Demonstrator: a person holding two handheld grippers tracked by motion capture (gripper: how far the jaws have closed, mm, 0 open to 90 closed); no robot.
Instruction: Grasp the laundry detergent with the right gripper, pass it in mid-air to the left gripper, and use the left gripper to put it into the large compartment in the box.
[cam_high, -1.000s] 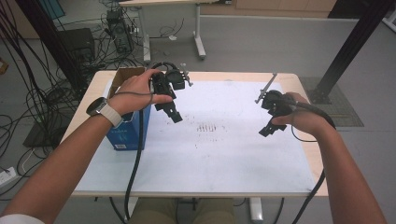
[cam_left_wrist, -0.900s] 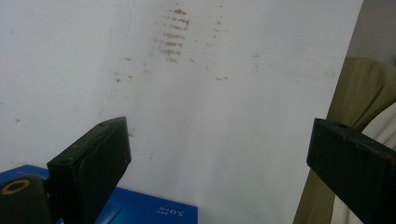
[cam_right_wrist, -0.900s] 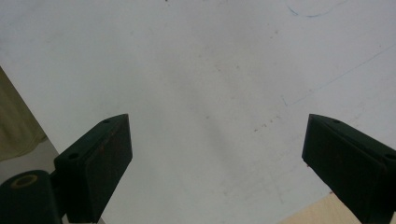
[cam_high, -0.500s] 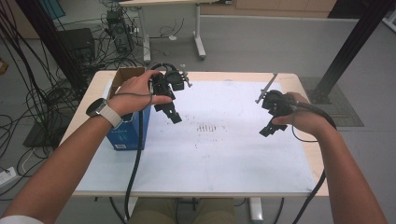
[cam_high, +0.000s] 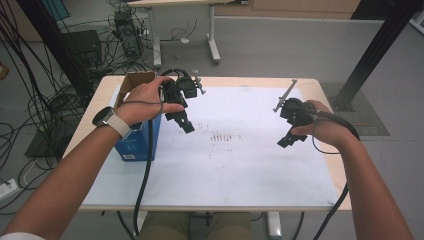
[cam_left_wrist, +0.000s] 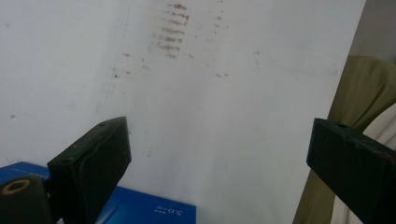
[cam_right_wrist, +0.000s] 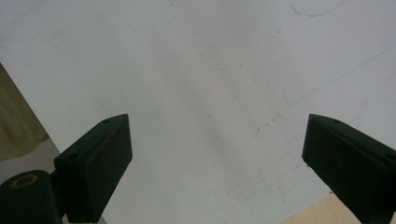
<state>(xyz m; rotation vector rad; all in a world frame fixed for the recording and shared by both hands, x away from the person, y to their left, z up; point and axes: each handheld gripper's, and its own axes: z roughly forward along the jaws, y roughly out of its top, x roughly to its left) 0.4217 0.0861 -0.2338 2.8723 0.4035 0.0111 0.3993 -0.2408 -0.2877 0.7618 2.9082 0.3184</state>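
Left gripper (cam_high: 184, 121) fingers wide, holding nothing, above white sheet (cam_high: 225, 165) just beside blue box (cam_high: 137, 142) at tabletop's left edge; right gripper (cam_high: 289, 139) fingers wide, well apart from box

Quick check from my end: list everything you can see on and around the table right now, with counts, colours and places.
Open blue cardboard box: one, blue with brown flaps, table's left edge, under the left hand.
White paper sheet: one, white, covers most of the tabletop.
Reddish-brown smudge rows: one patch, middle of the sheet.
Light wooden table: one, beige rim around the sheet.
Black cables: many, on the floor to the left.
Black post: one, far right.
White desk legs: one set, beyond the table.
Left tongs: black, open, above the sheet beside the box.
Right tongs: black, open, above the sheet's right part.
Left hand, wristwatch.
Right hand.
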